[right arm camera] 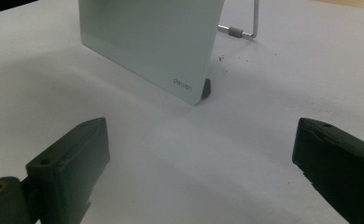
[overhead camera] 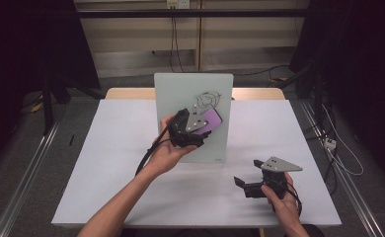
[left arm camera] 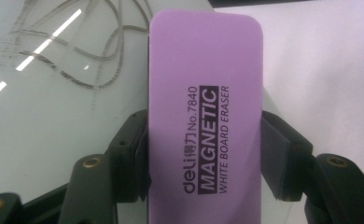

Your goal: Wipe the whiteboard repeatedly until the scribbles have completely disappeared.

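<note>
While left gripper [overhead camera: 199, 129] pinches eraser [left arm camera: 206, 116] at frame centre | scribble [overhead camera: 208, 99] on whiteboard [overhead camera: 175, 94] unerased | right gripper [overhead camera: 248, 183] spread, idle lower right.

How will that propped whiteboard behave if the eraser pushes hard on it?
The whiteboard leans on a thin wire stand, so it probably tips or slides back. Its glossy face looks stiff. The purple eraser, clamped in the left gripper, should glide.

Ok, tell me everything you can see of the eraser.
The eraser is a flat purple block with rounded corners, matte, foam-like on its face. Dark print reads "deli No.7840 MAGNETIC WHITE BOARD ERASER". The left gripper is shut on its long sides, near the lower half. It is held up against the standing whiteboard, beside grey scribbles; contact with the glass can't be confirmed.
</note>
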Action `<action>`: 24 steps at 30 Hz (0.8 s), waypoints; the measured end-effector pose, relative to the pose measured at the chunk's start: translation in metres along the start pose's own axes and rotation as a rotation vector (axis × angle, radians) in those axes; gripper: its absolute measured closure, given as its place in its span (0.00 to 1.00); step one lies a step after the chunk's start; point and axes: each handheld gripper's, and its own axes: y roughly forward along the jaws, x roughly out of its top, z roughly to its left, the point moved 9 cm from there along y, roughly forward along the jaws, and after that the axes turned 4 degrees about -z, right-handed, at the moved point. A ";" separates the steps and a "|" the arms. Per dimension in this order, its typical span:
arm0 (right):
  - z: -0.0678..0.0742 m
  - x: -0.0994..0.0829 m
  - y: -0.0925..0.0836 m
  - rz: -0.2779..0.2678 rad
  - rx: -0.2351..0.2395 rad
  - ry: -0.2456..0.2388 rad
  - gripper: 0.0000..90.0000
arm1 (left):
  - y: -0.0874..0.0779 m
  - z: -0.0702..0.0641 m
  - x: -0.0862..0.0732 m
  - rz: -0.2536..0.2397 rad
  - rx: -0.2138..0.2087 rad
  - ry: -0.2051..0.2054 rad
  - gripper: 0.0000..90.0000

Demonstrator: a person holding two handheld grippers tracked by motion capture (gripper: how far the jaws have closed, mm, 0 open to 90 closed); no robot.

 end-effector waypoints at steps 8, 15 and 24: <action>0.000 0.000 0.000 0.001 0.004 0.000 0.04 | -0.015 0.030 0.024 -0.013 0.101 0.008 0.46; 0.000 0.000 0.000 0.000 0.008 0.003 0.04 | -0.029 0.057 0.047 -0.047 0.164 -0.009 0.46; 0.001 0.000 -0.001 -0.003 0.008 -0.001 0.04 | -0.015 0.039 0.040 -0.014 0.150 0.031 0.46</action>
